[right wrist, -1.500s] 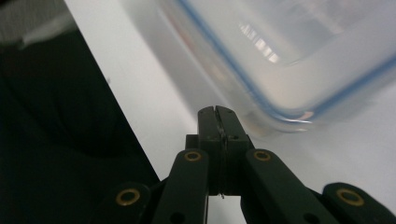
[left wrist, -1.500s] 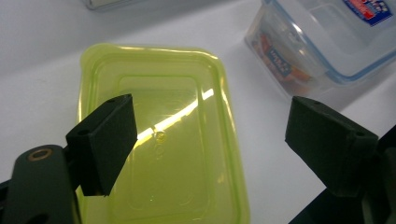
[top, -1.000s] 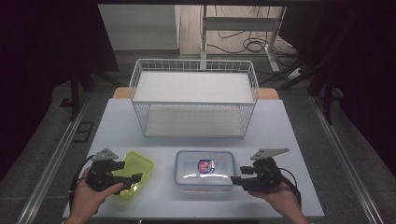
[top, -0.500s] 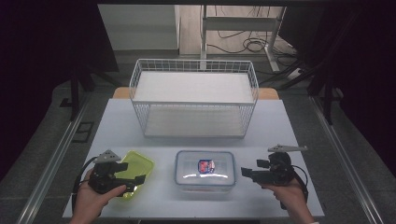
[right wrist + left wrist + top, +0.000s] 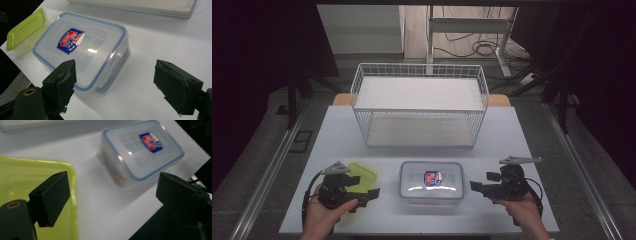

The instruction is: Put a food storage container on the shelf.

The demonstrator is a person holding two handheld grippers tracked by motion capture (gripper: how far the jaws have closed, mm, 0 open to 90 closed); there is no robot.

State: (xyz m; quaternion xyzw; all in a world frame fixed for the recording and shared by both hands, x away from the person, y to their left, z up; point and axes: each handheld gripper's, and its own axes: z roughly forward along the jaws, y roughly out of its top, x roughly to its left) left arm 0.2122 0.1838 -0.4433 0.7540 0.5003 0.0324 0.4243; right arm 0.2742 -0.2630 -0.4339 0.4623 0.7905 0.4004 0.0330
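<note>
Clear lidded container [image 5: 431,180] sat at the table's [image 5: 512,135] near edge, in front of the wire basket [image 5: 419,107] – lid on, nothing moved yet. Right gripper [image 5: 476,185] just right of it, jaws just opened wide, empty. Left gripper [image 5: 371,192] betw. it & the green container [image 5: 362,173], jaws apart, empty. Grasp & transfer all left, I'd judge.

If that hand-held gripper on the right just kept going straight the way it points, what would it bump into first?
Probably the clear lidded container: the right hand-held gripper points at its near end with jaws open, though its exact height is hard to judge.
</note>
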